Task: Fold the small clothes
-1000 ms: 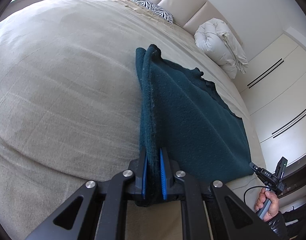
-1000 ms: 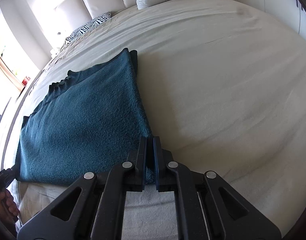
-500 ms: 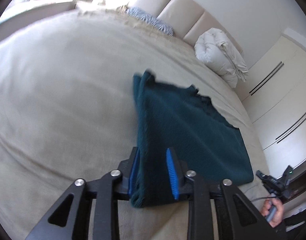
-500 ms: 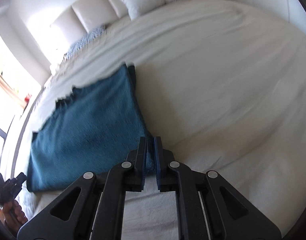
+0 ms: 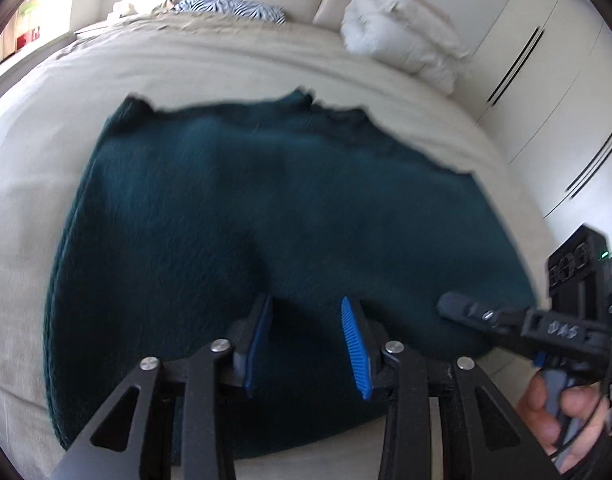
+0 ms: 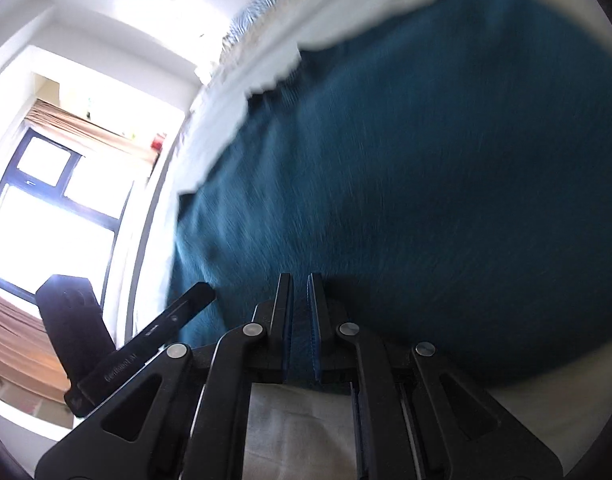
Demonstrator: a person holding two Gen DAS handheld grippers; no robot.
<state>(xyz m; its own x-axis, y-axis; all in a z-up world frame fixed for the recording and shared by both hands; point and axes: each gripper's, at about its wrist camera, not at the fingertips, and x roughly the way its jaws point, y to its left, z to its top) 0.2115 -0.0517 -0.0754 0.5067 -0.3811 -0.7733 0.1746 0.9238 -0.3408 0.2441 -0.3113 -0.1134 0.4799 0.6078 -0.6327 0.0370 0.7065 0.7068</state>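
Left wrist view: my left gripper, jaws just opened and released, hovers over the dark teal fleece garment spread on the beige bed cover, with a zebra-striped pillow, a rolled white duvet and white wardrobe doors beyond. At right, my hand holds the right gripper at the cloth's edge. Right wrist view: my right gripper is clenched on the garment's near edge; only here a bright window appears.

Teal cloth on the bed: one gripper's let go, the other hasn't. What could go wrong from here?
1. The right gripper is shut on the teal cloth at its near edge; pulling away now would likely drag the fold askew.
2. The left gripper has just been opening its jaws, which stand apart just above the cloth; a low sweep might snag it.
3. Both grippers sit close together, so they could bump.
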